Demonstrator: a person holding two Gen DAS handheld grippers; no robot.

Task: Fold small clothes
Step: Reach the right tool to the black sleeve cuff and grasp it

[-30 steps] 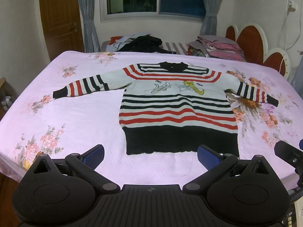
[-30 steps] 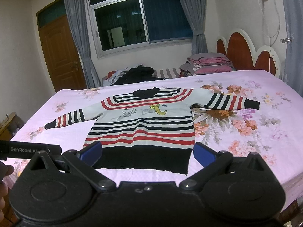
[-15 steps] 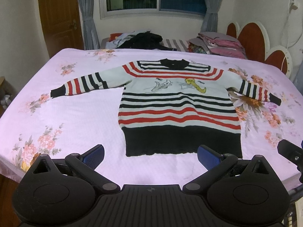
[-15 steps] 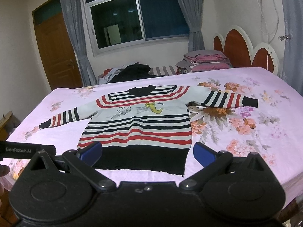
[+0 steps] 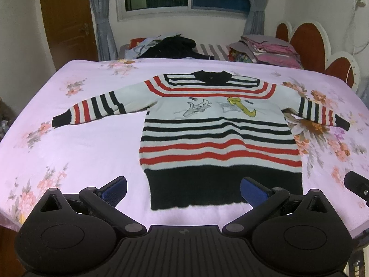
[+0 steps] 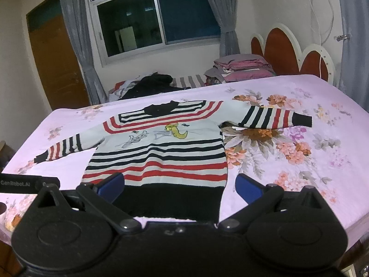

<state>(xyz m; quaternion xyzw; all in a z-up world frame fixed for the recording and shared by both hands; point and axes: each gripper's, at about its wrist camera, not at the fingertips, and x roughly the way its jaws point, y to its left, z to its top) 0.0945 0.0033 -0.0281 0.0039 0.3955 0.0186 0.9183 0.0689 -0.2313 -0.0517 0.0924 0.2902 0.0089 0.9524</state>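
While spread wide, both claws (image 5: 183,188) (image 6: 180,184) empty.

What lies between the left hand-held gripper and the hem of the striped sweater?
Only bare pink bedsheet. In the left wrist view, the left hand-held gripper sits open before the sweater, with nothing else lying on that strip.
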